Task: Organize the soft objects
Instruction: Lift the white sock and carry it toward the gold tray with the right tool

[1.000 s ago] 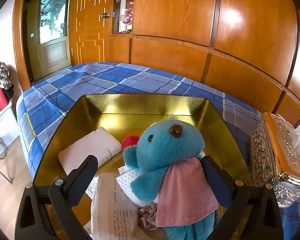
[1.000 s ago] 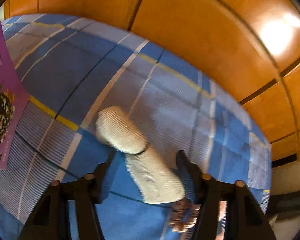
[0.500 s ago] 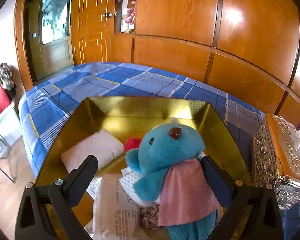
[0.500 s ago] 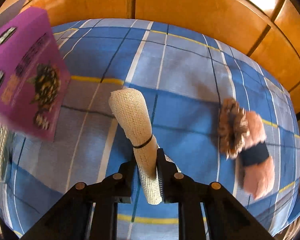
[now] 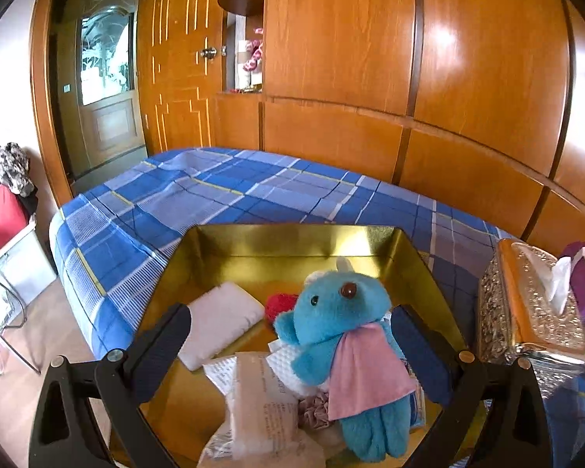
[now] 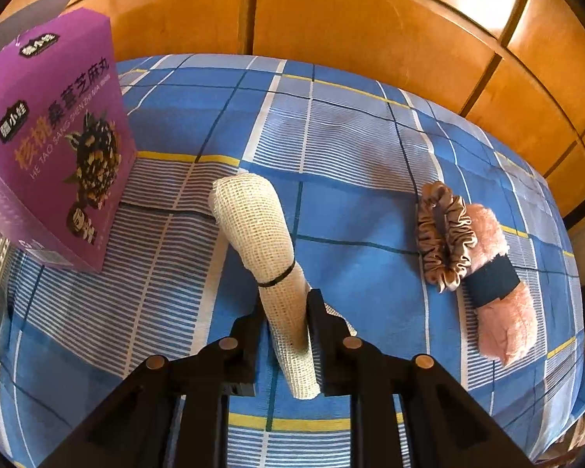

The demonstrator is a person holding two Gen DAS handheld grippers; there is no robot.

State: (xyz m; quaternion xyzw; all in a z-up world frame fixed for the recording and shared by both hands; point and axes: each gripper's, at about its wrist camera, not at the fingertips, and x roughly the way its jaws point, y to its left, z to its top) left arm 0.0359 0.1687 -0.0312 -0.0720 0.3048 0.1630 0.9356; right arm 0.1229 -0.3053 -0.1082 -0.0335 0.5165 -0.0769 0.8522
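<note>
Right tool (image 6: 284, 323): jaws opening slightly, yet pads pinch the mesh roll (image 6: 265, 257); a second ago they stood spread around it.
Mesh roll: gripped at its near half, far end lying toward the purple box (image 6: 54, 148) on the bed (image 6: 351, 136).
Left tool (image 5: 292, 351): spread, holding nothing, above the gold tray (image 5: 292, 241).
Meaning: roll secured; transfer to tray likely next.
Remaining: scrunchie (image 6: 444, 238), pink plush (image 6: 499, 304).
</note>
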